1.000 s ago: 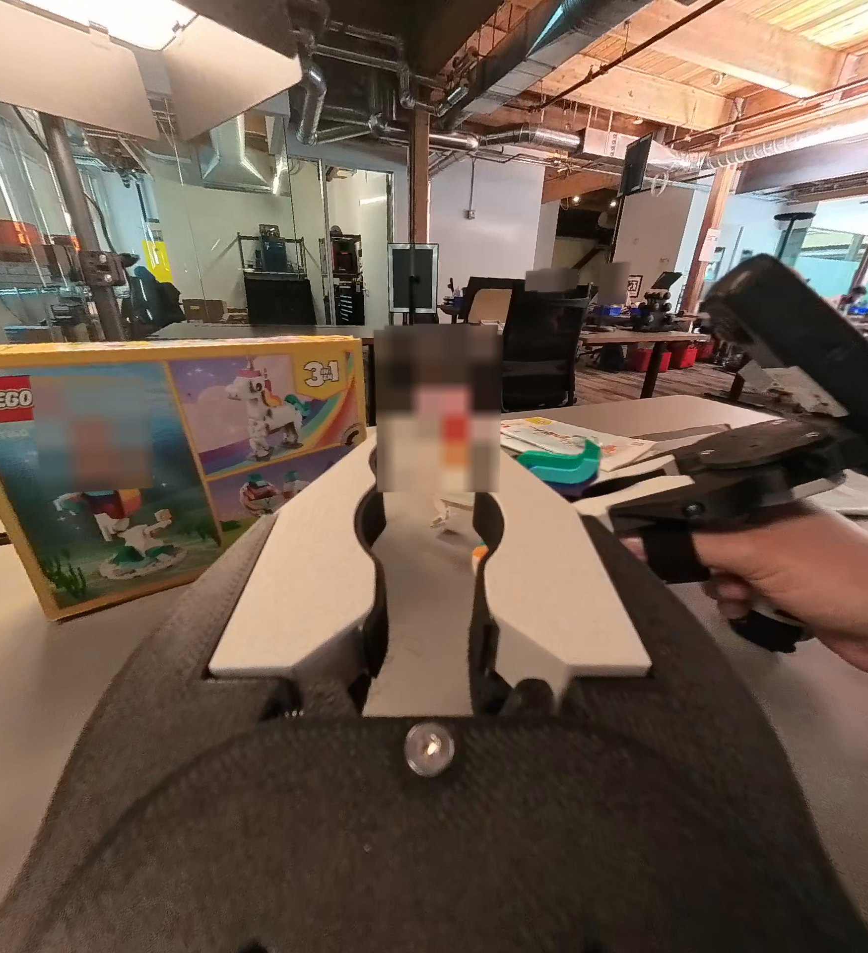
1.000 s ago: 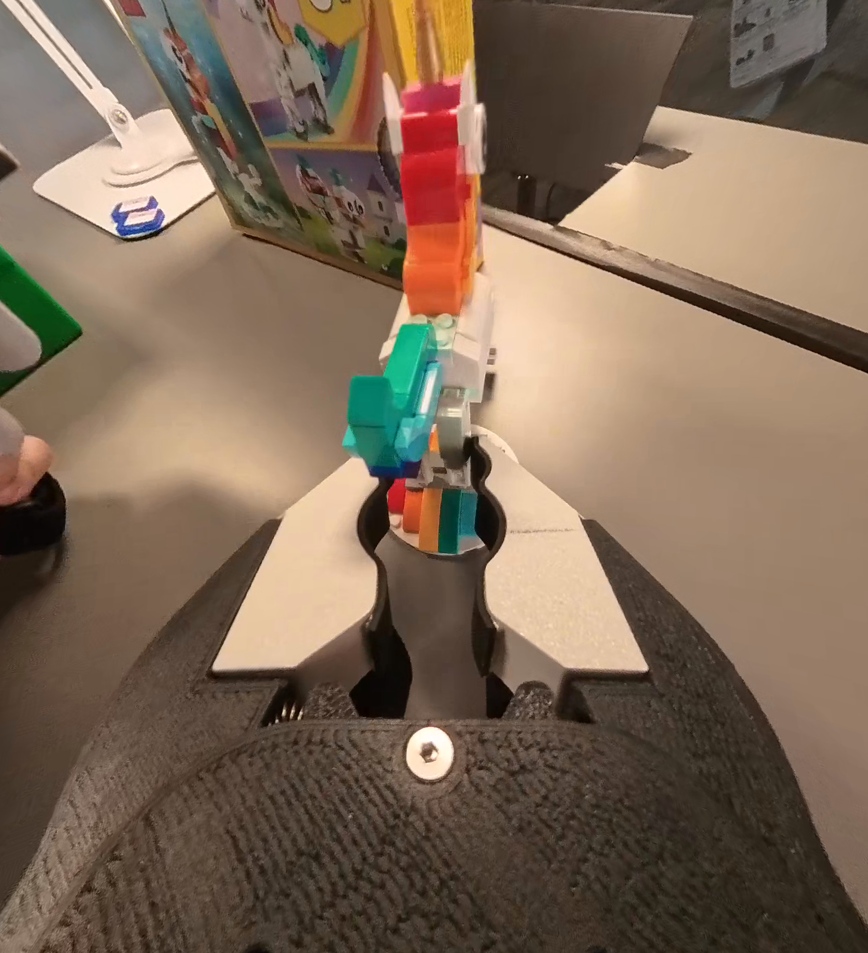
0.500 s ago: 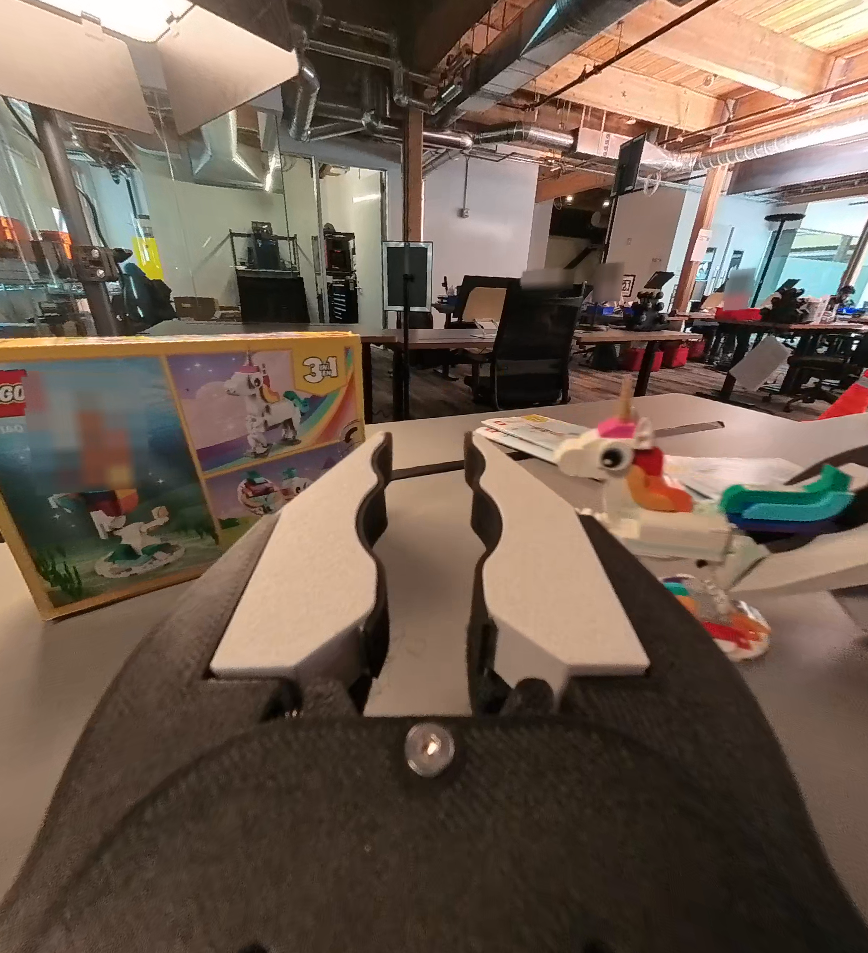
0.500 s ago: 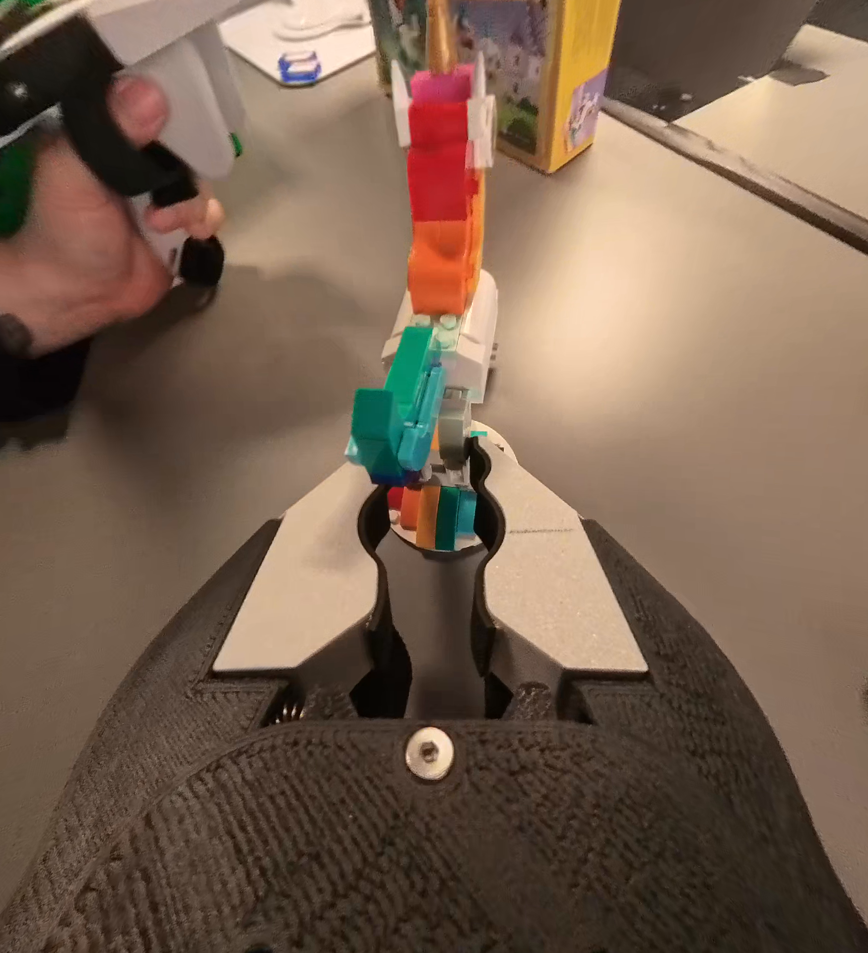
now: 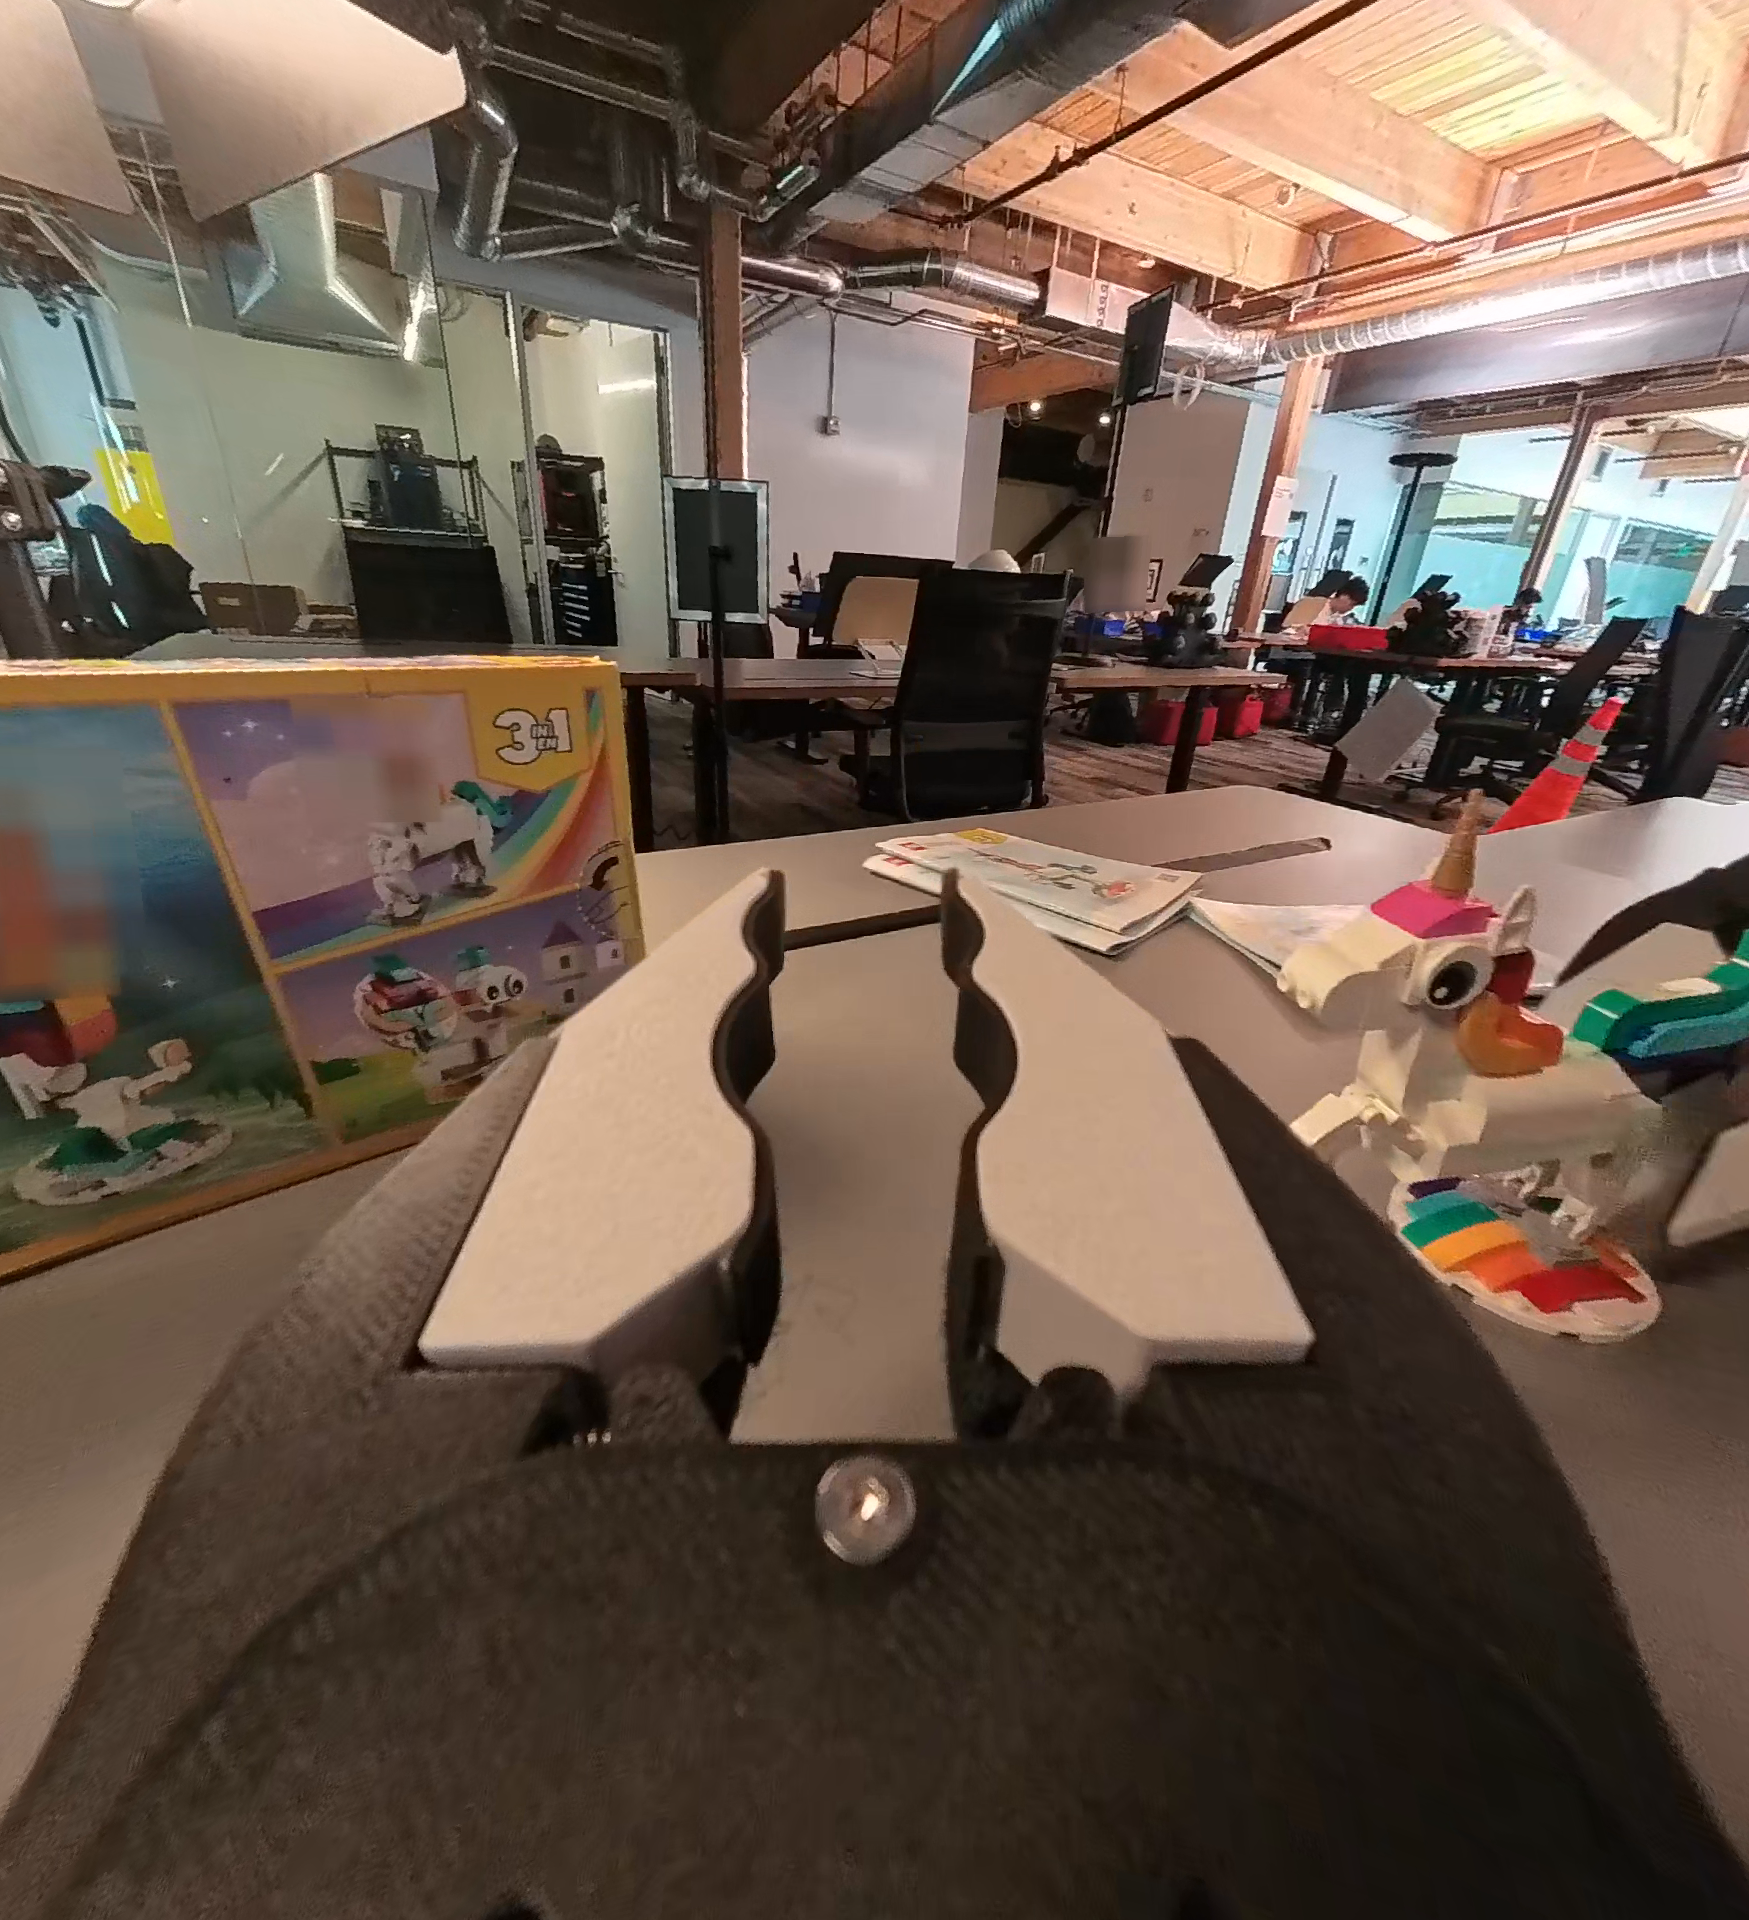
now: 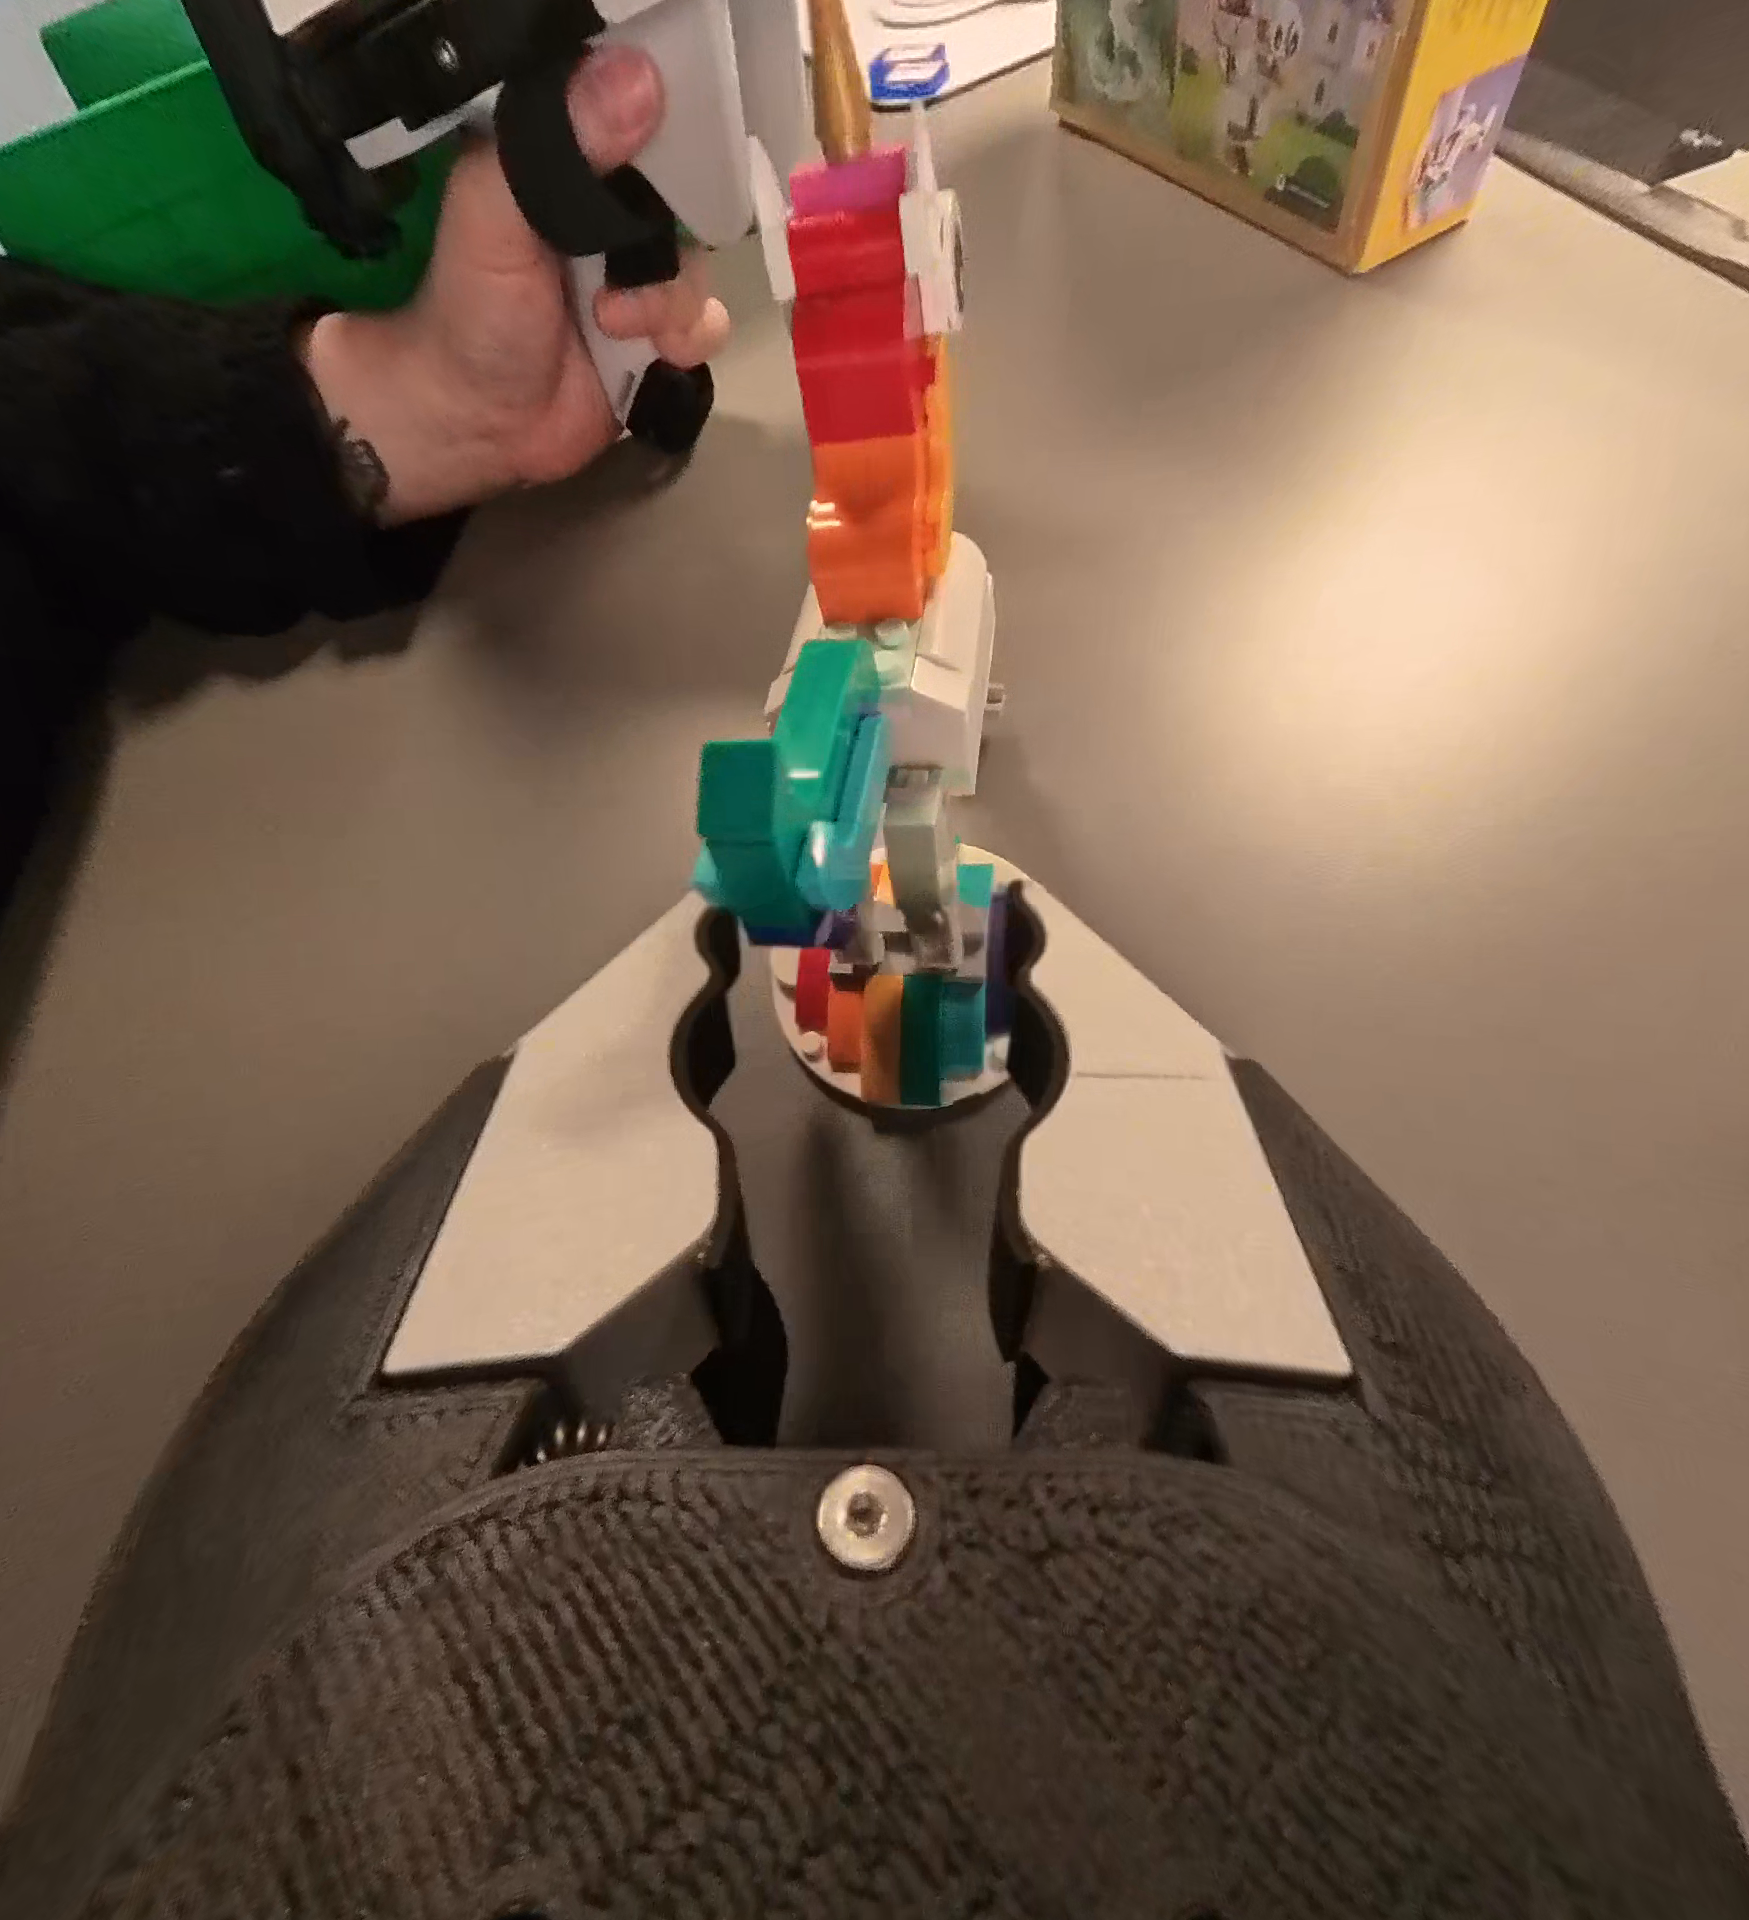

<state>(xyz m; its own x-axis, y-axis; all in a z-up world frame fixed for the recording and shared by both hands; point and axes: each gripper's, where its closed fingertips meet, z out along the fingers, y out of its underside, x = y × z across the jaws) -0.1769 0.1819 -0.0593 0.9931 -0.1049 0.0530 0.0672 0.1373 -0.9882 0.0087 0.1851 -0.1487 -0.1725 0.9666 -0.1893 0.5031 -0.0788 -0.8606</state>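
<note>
A toy-brick unicorn (image 5: 1421, 1081) with a rainbow mane, a teal tail and a gold horn stands on its round rainbow base on the grey table (image 5: 1472, 1558). In the right wrist view I see it from behind (image 6: 870, 343). My right gripper (image 6: 870, 914) is open, its jaws on either side of the base and hind legs with a small gap. One of its fingers (image 5: 1743, 1174) shows at the right edge of the left wrist view. My left gripper (image 5: 857, 894) is open and empty, left of the unicorn and apart from it.
A yellow toy-brick box (image 5: 257, 914) stands on the table at the left; it also shows in the right wrist view (image 6: 1296, 114). Folded booklets (image 5: 1036, 883) lie behind the unicorn. A hand (image 6: 496, 343) holds the left gripper's grip. Office desks and chairs stand beyond.
My left gripper, at the unicorn's head a second ago, has drawn away to the left. My right gripper's jaws have widened around the unicorn's base, and the unicorn now stands on the table.
</note>
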